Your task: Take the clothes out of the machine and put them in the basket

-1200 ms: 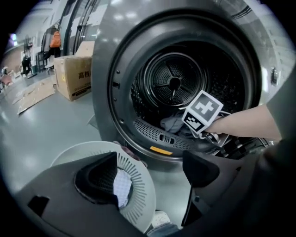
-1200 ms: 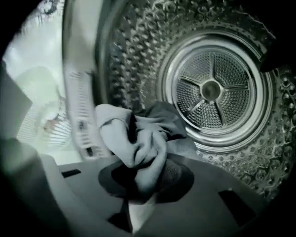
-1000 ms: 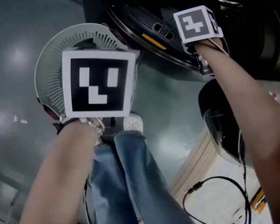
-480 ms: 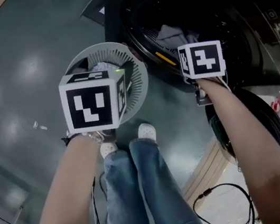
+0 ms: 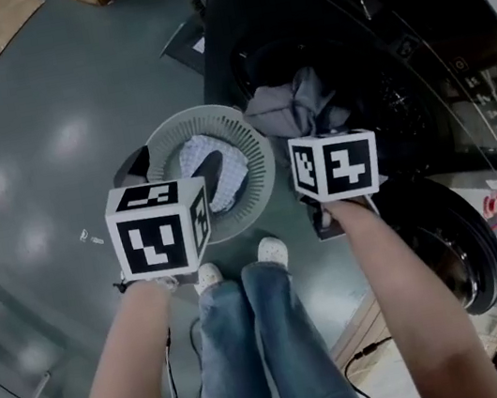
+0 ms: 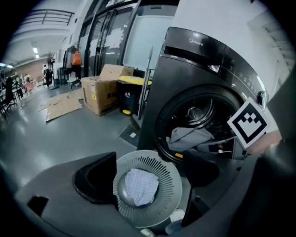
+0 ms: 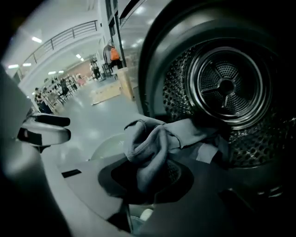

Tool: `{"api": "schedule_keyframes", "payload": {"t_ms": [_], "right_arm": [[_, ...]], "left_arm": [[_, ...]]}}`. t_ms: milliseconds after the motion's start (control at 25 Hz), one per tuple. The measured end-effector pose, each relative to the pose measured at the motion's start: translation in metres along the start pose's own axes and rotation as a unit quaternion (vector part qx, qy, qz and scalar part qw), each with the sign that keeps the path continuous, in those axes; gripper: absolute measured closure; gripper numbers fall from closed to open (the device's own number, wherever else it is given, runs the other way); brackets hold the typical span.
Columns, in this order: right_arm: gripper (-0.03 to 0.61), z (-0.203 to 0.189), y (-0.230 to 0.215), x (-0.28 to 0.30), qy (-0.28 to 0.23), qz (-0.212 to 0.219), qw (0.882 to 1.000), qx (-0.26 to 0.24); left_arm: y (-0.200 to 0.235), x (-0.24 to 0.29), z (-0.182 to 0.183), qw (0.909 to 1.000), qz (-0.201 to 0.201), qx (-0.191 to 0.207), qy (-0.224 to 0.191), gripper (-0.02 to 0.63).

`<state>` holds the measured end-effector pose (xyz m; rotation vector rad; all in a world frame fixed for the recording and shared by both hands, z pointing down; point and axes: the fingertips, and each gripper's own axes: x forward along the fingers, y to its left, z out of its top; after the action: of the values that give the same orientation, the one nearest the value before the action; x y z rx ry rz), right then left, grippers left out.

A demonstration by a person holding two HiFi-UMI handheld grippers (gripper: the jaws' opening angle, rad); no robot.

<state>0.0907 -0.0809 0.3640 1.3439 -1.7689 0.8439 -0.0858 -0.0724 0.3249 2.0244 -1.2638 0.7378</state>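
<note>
Grey polished floor [image 5: 24, 166] runs up to the dark machine [image 6: 194, 65]. Out at my tips the right gripper [image 7: 148, 185] is nearly closed, its fingers [image 7: 115, 178] pinching a bunched fold of the grey garment [image 7: 155, 143], whose far end lies back in the mouth of the drum [image 7: 226, 85]. The left gripper [image 6: 150, 176] has its fingers [image 6: 95, 178] spread wide with nothing between them, hanging over the basket [image 6: 173, 185]. The basket stands on the floor just beside the machine's opening and has a white checked cloth [image 6: 138, 187] in it. I judge the garment soft, light and limp: it will sag and trail, so a thick bunched fold is a fair hold, though a loose end could catch on the opening's rim. Only the right gripper view shows that pinch and the perforated drum. The head view hides both sets of jaws behind the marker cubes [image 5: 158, 228], yet it lays out basket, machine and open door [image 5: 456, 242] together.
</note>
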Motion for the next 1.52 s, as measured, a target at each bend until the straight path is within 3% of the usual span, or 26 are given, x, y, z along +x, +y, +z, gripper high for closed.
{"api": "schedule_keyframes", "payload": {"t_ms": [400, 560, 720, 960, 1120, 1280, 1320, 1360, 1400, 1440, 1520], "right_arm": [[0.502, -0.003, 0.078, 0.024, 0.011, 0.106, 0.991, 0.079], [0.502, -0.011, 0.118, 0.025, 0.026, 0.155, 0.985, 0.074], [0.502, -0.025, 0.155, 0.027, 0.053, 0.215, 0.968, 0.121], [0.502, -0.036, 0.226, 0.024, 0.084, 0.294, 0.943, 0.132], [0.502, -0.041, 0.236, 0.028, 0.087, 0.303, 0.934, 0.165], [0.480, -0.046, 0.214, 0.040, 0.090, 0.270, 0.948, 0.138], [0.458, -0.047, 0.206, 0.044, 0.090, 0.258, 0.952, 0.135], [0.373, -0.048, 0.197, 0.048, 0.086, 0.246, 0.956, 0.135], [0.221, -0.048, 0.186, 0.053, 0.077, 0.230, 0.961, 0.134], [0.113, -0.049, 0.174, 0.058, 0.067, 0.210, 0.967, 0.129], [0.082, -0.053, 0.147, 0.064, 0.051, 0.166, 0.979, 0.104]], "left_arm": [[0.039, -0.012, -0.018, 0.9987, 0.037, -0.035, 0.010, 0.189], [0.048, -0.020, -0.024, 0.9982, 0.046, -0.037, 0.014, 0.189], [0.062, -0.029, -0.022, 0.9972, 0.054, -0.052, 0.004, 0.189], [0.083, -0.042, -0.019, 0.9955, 0.074, -0.060, -0.005, 0.189], [0.087, -0.047, -0.028, 0.9954, 0.077, -0.058, 0.003, 0.187], [0.086, -0.044, -0.033, 0.9958, 0.074, -0.053, 0.008, 0.189], [0.085, -0.043, -0.033, 0.9958, 0.074, -0.053, 0.009, 0.189], [0.085, -0.041, -0.034, 0.9959, 0.073, -0.053, 0.010, 0.189], [0.083, -0.040, -0.035, 0.9959, 0.072, -0.053, 0.012, 0.188], [0.082, -0.038, -0.036, 0.9961, 0.070, -0.052, 0.013, 0.189], [0.078, -0.034, -0.039, 0.9964, 0.066, -0.050, 0.017, 0.189]]}}
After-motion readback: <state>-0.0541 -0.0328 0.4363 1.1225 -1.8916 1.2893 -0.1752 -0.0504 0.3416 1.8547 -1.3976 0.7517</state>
